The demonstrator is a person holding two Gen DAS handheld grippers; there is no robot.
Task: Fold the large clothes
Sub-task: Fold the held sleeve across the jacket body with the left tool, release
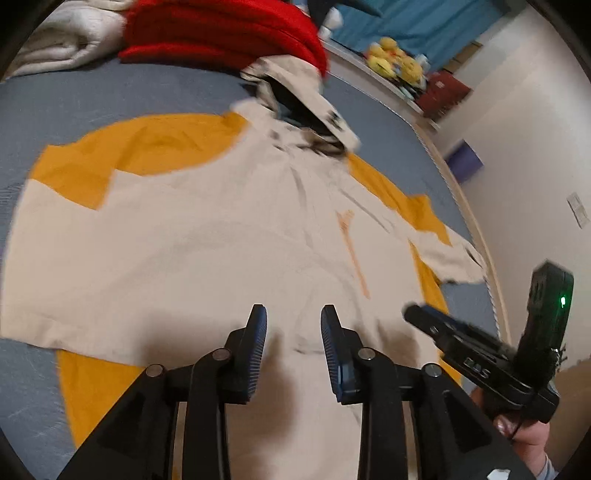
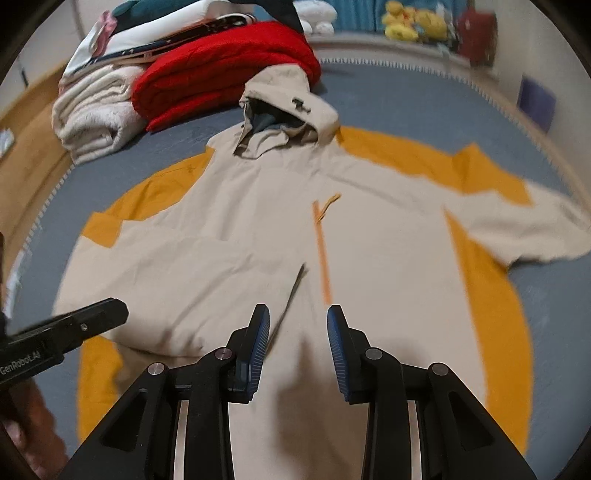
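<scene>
A large beige hooded jacket [image 1: 221,251] with orange panels lies spread front-up on a grey bed; it also shows in the right wrist view [image 2: 258,240]. Its hood [image 2: 291,107] points to the far side, with an orange chest zipper [image 2: 323,254] down the middle. Both sleeves lie out to the sides. My left gripper [image 1: 293,332] is open and empty above the jacket's lower body. My right gripper [image 2: 298,332] is open and empty above the lower front, just below the zipper. The right gripper shows at the right in the left wrist view [image 1: 480,350]; the left gripper shows at the left in the right wrist view [image 2: 62,332].
A folded red blanket [image 2: 229,70] and a rolled white blanket [image 2: 96,118] lie behind the hood. Yellow plush toys [image 2: 413,22] and a dark red box [image 2: 476,29] sit on a ledge past the bed. A white wall [image 1: 517,147] is to the right of the bed [image 1: 92,96].
</scene>
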